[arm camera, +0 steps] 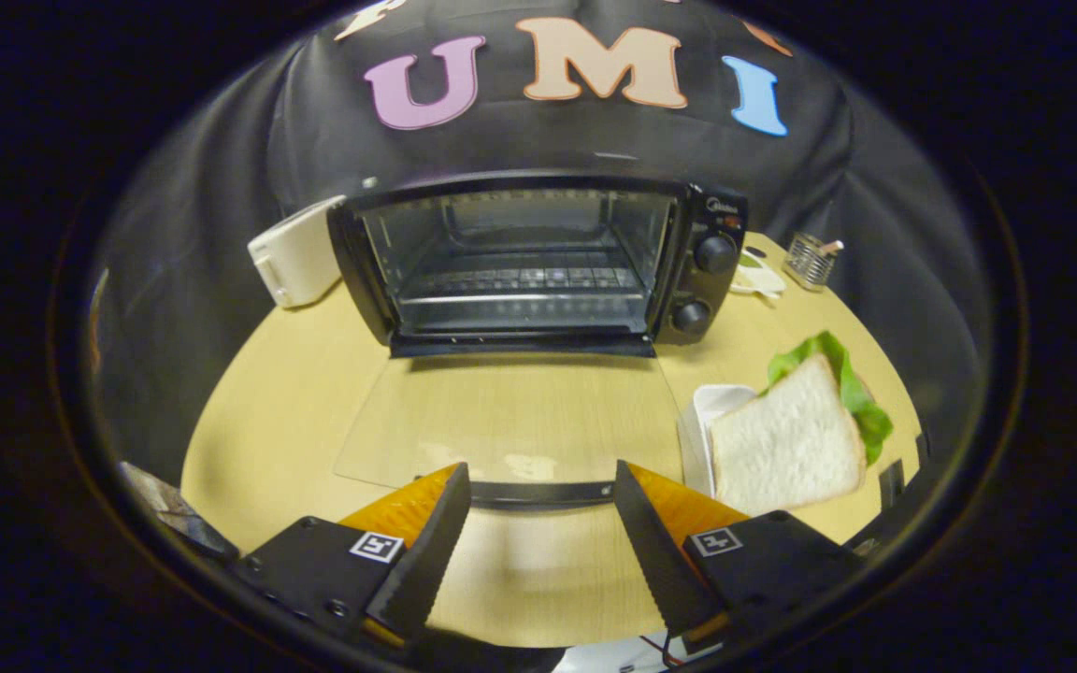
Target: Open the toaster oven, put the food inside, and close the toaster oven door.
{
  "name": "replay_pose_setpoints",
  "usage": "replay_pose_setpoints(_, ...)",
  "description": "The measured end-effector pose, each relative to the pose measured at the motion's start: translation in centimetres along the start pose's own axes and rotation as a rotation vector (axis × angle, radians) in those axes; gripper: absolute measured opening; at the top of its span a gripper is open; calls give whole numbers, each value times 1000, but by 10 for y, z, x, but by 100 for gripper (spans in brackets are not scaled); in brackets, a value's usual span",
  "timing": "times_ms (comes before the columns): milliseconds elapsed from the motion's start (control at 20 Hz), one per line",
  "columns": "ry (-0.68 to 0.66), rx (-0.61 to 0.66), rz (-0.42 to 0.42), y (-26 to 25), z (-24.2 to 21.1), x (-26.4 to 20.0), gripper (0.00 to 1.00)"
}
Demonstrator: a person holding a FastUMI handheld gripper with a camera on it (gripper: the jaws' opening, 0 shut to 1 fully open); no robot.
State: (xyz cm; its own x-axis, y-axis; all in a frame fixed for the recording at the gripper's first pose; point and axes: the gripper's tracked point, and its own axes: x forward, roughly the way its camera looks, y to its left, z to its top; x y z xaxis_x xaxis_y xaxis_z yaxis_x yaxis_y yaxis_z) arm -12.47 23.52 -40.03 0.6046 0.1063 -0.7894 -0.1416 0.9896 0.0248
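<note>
A black toaster oven [538,257] stands at the back of the round wooden table [295,411], well beyond my fingers. Its glass door [510,421] hangs fully down, flat toward me, and the dark handle bar [538,493] lies between my fingertips, just past them. Inside, a wire rack [520,280] is bare. A sandwich [805,430] of white bread and green lettuce sits on a white plate [709,407], ahead of my right finger and right of the door. My gripper [538,486] is open, fingers wide apart, holding nothing.
A white toaster [295,252] stands left of the oven. Right of the oven lie a white spoon rest [758,280] and a small wire cup [810,259]. Black cloth hangs behind the table. A dark flat object [183,519] lies at the table's near left edge.
</note>
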Motion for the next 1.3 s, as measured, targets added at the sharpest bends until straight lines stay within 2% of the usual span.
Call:
replay_pose_setpoints(100, 3, 25, 87, -8, 34, -17, 95)
replay_pose_setpoints(200, 20, 40, 135, -31, 64, -34, 95)
replay_pose_setpoints(450, 79, 40, 125, -120, 106, -58, 93)
replay_pose_setpoints(600, 159, 33, 108, -165, 88, -57, 93)
replay_pose_setpoints(700, 216, 60, 125, -180, 67, -51, 93)
replay_pose_setpoints(800, 278, 98, 155, -183, 44, -47, 93)
replay_pose_setpoints(1150, 411, 79, 188, -195, -5, -9, 93)
replay_pose_setpoints(1300, 425, 89, 215, -189, -7, 0, 75)
